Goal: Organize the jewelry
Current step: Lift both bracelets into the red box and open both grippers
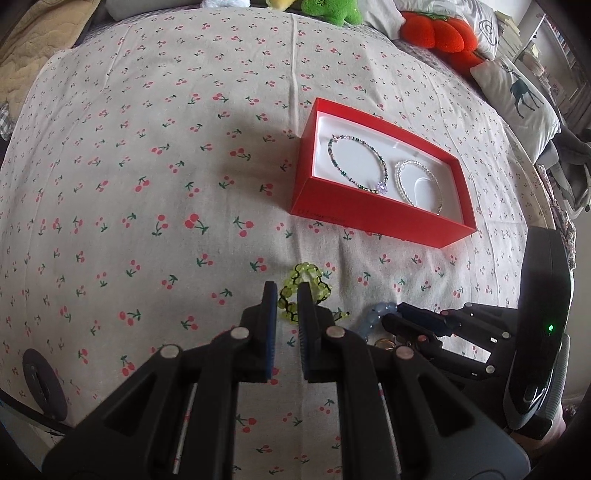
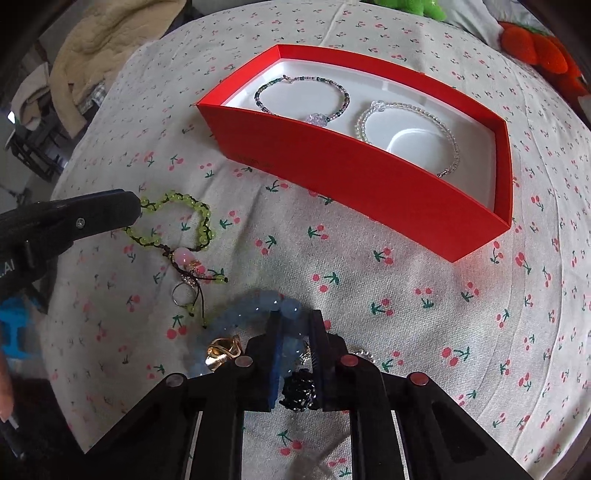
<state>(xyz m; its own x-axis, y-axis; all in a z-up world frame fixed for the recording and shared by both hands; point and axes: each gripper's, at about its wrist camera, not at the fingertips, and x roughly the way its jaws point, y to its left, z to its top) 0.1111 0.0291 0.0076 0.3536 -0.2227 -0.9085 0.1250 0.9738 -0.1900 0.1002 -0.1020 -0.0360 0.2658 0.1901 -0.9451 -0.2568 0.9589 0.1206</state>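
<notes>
A red box (image 1: 373, 221) (image 2: 354, 173) lies on the cherry-print cloth and holds a dark beaded bracelet (image 1: 356, 162) (image 2: 303, 96) and a clear beaded bracelet (image 1: 417, 181) (image 2: 410, 125). My left gripper (image 1: 287, 291) has its fingers around a strand of the yellow-green bead bracelet (image 1: 306, 291) (image 2: 177, 221), jaws narrowly apart. My right gripper (image 2: 294, 321) is closed on the pale blue bead bracelet (image 2: 258, 310) (image 1: 373, 317); it also shows in the left wrist view (image 1: 406, 317). A gold ring (image 2: 221, 350), a silver ring (image 2: 183, 293), pink beads (image 2: 186, 258) and a black beaded piece (image 2: 301, 391) lie nearby.
Plush toys, green (image 1: 328, 11) and red-orange (image 1: 439, 33), and a deer-print pillow (image 1: 517, 99) line the far edge of the bed. A beige blanket (image 2: 99, 48) lies at the far left. A black disc (image 1: 44, 384) sits at the near left.
</notes>
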